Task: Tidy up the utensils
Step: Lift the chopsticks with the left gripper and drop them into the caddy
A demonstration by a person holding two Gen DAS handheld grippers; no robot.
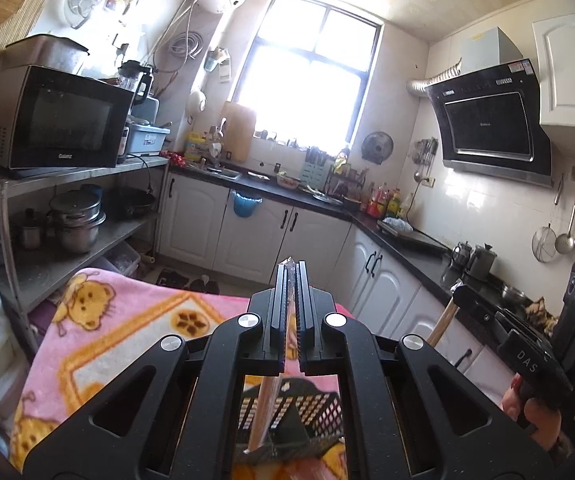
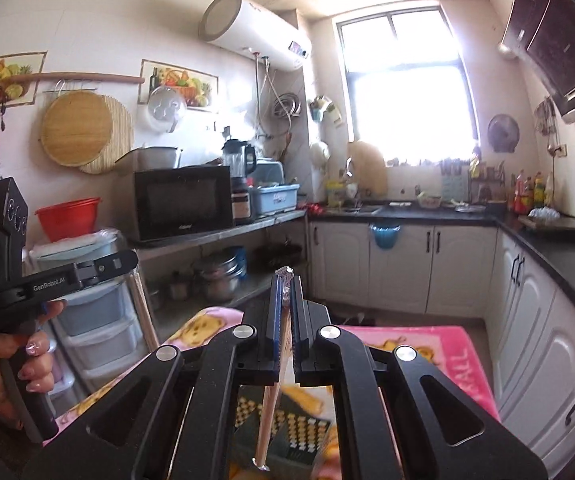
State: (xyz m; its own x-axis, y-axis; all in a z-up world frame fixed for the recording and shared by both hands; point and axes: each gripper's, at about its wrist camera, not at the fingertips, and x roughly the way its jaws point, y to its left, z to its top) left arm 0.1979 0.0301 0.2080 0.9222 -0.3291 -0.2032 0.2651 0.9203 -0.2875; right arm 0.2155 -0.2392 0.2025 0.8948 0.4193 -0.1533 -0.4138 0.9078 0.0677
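Above pink blanket (image 1: 127,332):
Writing: "DAS" on right gripper (image 1: 457,290); "GenRobot.AI" on left gripper (image 2: 129,258).
Left gripper: clamped on wrapped chopsticks (image 1: 265,404).
Right gripper: clamped on wrapped chopsticks (image 2: 273,400).

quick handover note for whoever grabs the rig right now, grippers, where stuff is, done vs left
Left gripper: shut on a wrapped pair of chopsticks that hangs down.
Right gripper: shut on a second wrapped pair, also hanging down.
Below both: the black perforated basket on the pink blanket.
Done: both pairs picked up.
Left: probably lower each pair into the basket and release; neither is in it yet.
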